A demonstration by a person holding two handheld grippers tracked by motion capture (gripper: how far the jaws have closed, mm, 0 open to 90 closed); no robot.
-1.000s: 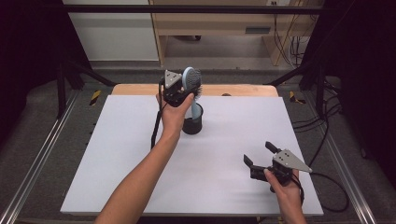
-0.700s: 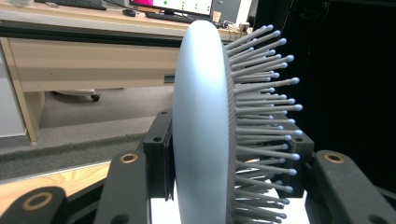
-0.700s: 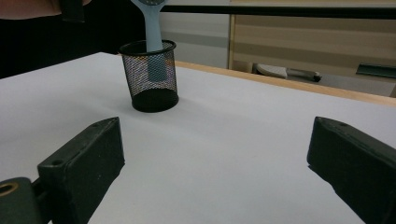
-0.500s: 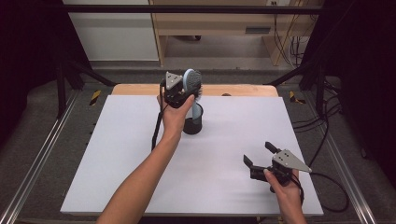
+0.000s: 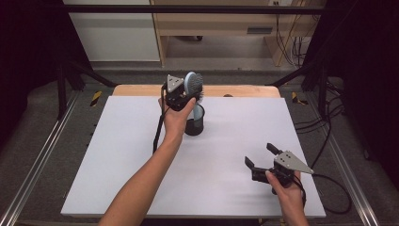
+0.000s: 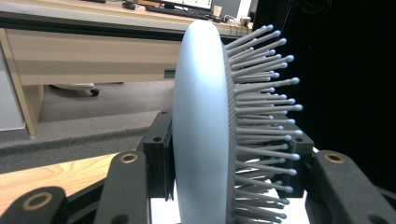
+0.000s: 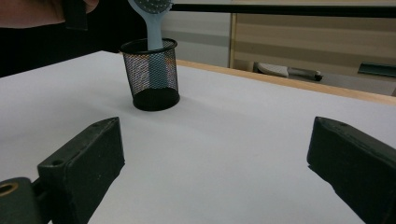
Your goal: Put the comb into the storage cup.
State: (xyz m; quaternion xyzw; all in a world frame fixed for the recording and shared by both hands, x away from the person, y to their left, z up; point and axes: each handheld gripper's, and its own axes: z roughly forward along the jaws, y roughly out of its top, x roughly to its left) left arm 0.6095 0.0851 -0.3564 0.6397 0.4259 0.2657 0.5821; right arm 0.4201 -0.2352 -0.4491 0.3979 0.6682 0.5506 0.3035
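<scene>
Nothing has moved: left tool (image 5: 184, 96) stays clamped on the stiff, light brush (image 5: 193, 84) head at upper centre, handle in the cup (image 5: 194, 121); right tool (image 5: 263, 162) gapes.

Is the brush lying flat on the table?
No, the hairbrush stands upright with its handle down inside the black mesh cup, its head clamped by the left gripper.

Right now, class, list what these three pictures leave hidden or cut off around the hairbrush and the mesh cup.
- Hairbrush handle: in the left gripper view the bottom edge cuts it off.
- Hairbrush head: in the right gripper view the top edge cuts it off.
- Handle tip: whether it touches the bottom of the mesh cup cannot be told through the mesh.
- Mesh cup: in the high view the person's hand and left gripper hide part of it.
</scene>
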